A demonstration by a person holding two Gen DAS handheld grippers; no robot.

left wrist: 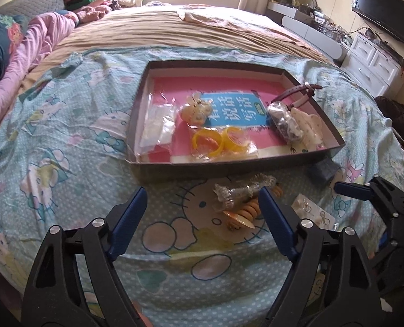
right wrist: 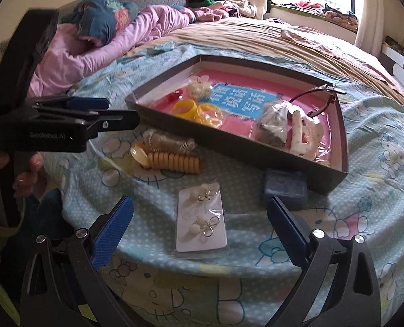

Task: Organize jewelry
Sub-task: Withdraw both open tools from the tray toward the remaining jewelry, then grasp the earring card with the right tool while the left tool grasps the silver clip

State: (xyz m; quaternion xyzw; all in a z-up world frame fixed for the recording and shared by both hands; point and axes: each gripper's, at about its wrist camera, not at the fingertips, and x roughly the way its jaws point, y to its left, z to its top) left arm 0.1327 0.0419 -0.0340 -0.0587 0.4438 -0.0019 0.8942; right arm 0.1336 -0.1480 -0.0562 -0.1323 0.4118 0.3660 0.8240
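Note:
A dark shallow box (left wrist: 229, 167) on the bed holds bagged yellow bangles (left wrist: 218, 141), a bear charm (left wrist: 196, 110), a bag of dark beads (left wrist: 283, 122) and a maroon-strapped watch (left wrist: 297, 91). In front of it on the sheet lie a clear coil band (left wrist: 243, 190) and an orange coil band (left wrist: 249, 209). My left gripper (left wrist: 202, 193) hovers open above the sheet, with the coils beside its right finger. My right gripper (right wrist: 200, 201) is open, and a white earring card (right wrist: 202, 223) lies on the sheet between its fingers, untouched. A small blue box (right wrist: 283, 186) sits against the dark box (right wrist: 229, 147).
The bed is covered by a light blue cartoon-cat sheet (left wrist: 65, 136). Pink bedding and pillows (right wrist: 93, 46) are piled at the far left. A white dresser (left wrist: 371, 65) and a wall television (left wrist: 382, 13) stand to the right. A person's hand (right wrist: 24, 169) holds the left gripper (right wrist: 121, 110).

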